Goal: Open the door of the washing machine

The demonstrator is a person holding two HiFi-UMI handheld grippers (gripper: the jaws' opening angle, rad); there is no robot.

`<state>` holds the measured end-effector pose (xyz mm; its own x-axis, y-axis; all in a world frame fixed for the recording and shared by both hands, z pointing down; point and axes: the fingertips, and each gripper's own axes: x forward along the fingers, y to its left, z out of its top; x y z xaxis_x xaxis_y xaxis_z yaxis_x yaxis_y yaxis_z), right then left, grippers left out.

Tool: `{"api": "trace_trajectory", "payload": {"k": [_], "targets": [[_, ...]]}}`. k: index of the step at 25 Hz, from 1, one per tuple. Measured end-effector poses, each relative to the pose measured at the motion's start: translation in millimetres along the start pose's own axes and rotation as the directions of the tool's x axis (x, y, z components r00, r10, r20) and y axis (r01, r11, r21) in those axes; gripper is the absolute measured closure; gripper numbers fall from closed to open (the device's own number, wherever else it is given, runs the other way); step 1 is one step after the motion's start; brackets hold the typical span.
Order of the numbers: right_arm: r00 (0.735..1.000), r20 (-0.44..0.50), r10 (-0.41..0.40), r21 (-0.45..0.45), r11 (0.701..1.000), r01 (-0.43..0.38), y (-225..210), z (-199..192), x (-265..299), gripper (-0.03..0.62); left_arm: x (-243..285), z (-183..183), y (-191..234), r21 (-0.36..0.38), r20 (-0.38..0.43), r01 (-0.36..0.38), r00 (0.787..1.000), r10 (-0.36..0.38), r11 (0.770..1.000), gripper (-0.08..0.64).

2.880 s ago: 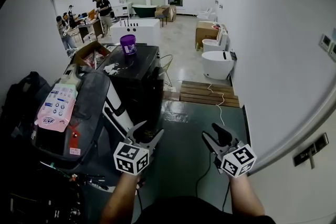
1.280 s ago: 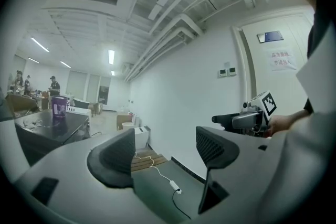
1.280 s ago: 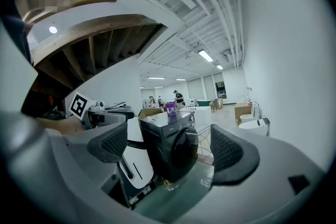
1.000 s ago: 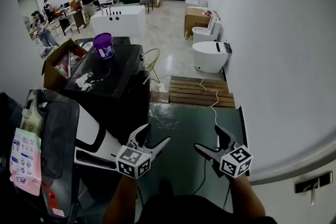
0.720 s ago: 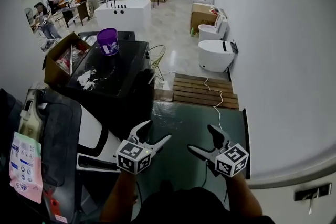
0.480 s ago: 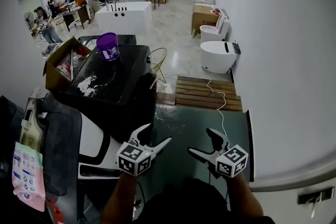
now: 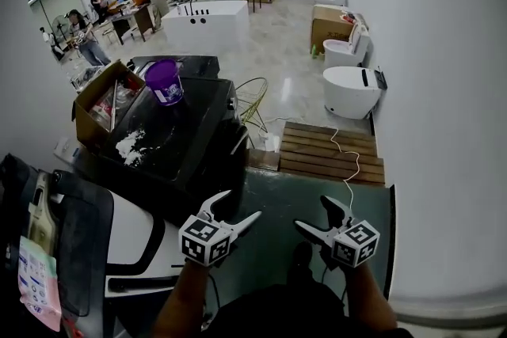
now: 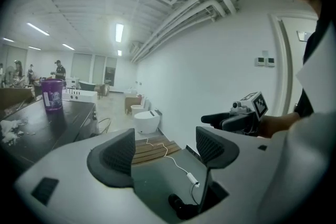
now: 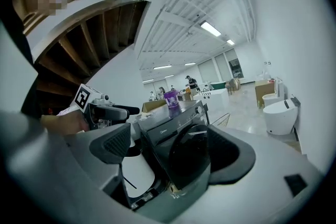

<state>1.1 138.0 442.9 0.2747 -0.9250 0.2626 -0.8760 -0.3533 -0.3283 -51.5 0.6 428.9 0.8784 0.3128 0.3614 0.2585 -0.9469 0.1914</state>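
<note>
The black washing machine (image 7: 186, 134) stands ahead on the left with a purple tub (image 7: 165, 81) on its top. In the right gripper view its round dark door (image 9: 190, 157) is closed and faces me. My left gripper (image 7: 240, 206) hovers open and empty just off the machine's front corner, apart from it. My right gripper (image 7: 311, 212) hangs over the green floor mat (image 7: 277, 194). Its jaws have just been closing a little, are still wide and have nothing between them. Each gripper shows in the other's view: the right gripper (image 8: 231, 119) and the left gripper (image 9: 113, 111).
A white appliance (image 7: 131, 229) and a black case (image 7: 75, 241) lie at the lower left. An open cardboard box (image 7: 103, 95) sits behind the machine. A wooden pallet (image 7: 333, 153), a cable (image 7: 348, 170) and white toilets (image 7: 352, 91) are ahead right, along the wall. People work at the far back.
My view has swung towards the washing machine, which now sits closer to the middle. Both grippers have moved sideways and sunk slightly. The right jaws look a little narrower.
</note>
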Motion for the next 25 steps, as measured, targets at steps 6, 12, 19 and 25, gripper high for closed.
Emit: {"api": "trace_trajectory", "payload": {"k": [6, 12, 19, 25], "targets": [[0.994, -0.033, 0.101, 0.001, 0.995, -0.101, -87.3, 40.3, 45.2, 0.129, 82.8, 33.4, 28.9, -0.111, -0.014, -0.046, 0.999, 0.045, 0.993, 0.181], [0.979, -0.077, 0.187, 0.019, 0.982, -0.186, -141.5, 64.7, 77.3, 0.135, 140.3, 56.7, 51.7, -0.151, -0.021, -0.116, 0.993, 0.114, 0.982, 0.183], [0.943, -0.162, 0.289, -0.008, 0.956, -0.294, -158.8, 72.9, 125.5, 0.141, 169.8, 63.5, 100.0, -0.208, -0.001, -0.195, 0.98, 0.199, 0.958, 0.192], [0.92, -0.222, 0.323, -0.046, 0.939, -0.341, -172.4, 102.2, 188.2, 0.144, 188.7, 77.5, 168.2, -0.252, 0.023, -0.217, 0.973, 0.23, 0.943, 0.202]]}}
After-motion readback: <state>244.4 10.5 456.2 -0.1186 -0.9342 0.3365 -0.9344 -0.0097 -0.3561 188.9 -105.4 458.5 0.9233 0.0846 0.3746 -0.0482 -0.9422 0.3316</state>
